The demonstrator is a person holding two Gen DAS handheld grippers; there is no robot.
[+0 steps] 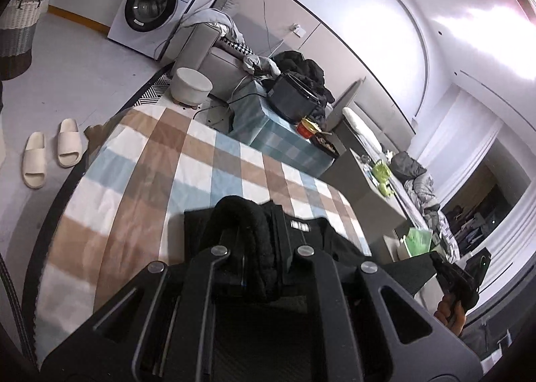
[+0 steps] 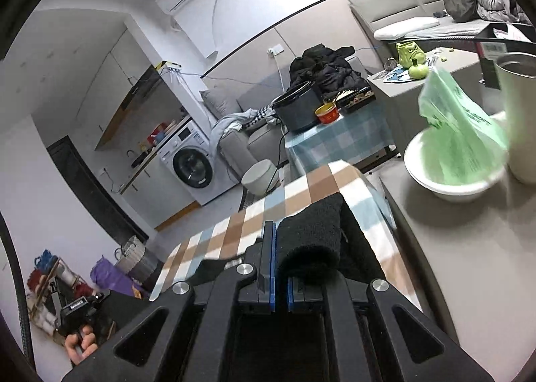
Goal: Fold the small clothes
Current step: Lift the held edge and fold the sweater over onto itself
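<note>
Both grippers are closed on the same black garment point(image 1: 268, 248), one at each end, which is judged to be the hold needed to lift and carry an edge over for a fold. In the left wrist view the left gripper point(image 1: 258, 264) has its jaws drawn nearly together on a thick, fuzzy black edge that bunches up between and over the fingers; the rest of the cloth, with a small white label, spreads just beyond on the checked tablecloth point(image 1: 150, 164). In the right wrist view the right gripper point(image 2: 281, 264) is pinched tight, blue pads almost meeting, with a roll of the same knitted fabric draped over its right finger and trailing forward; whether cloth sits squarely between the pads cannot be told. The garment thus lies at and immediately beyond both sets of fingertips, partly raised off the near end of the table. Just to the right stands a grey counter with a white bowl point(image 2: 449, 181) holding a green plastic bag point(image 2: 459, 124). Farther off are a second checked table with a dark cooker pot point(image 1: 291, 97), a sofa, and a washing machine point(image 1: 150, 10).
</note>
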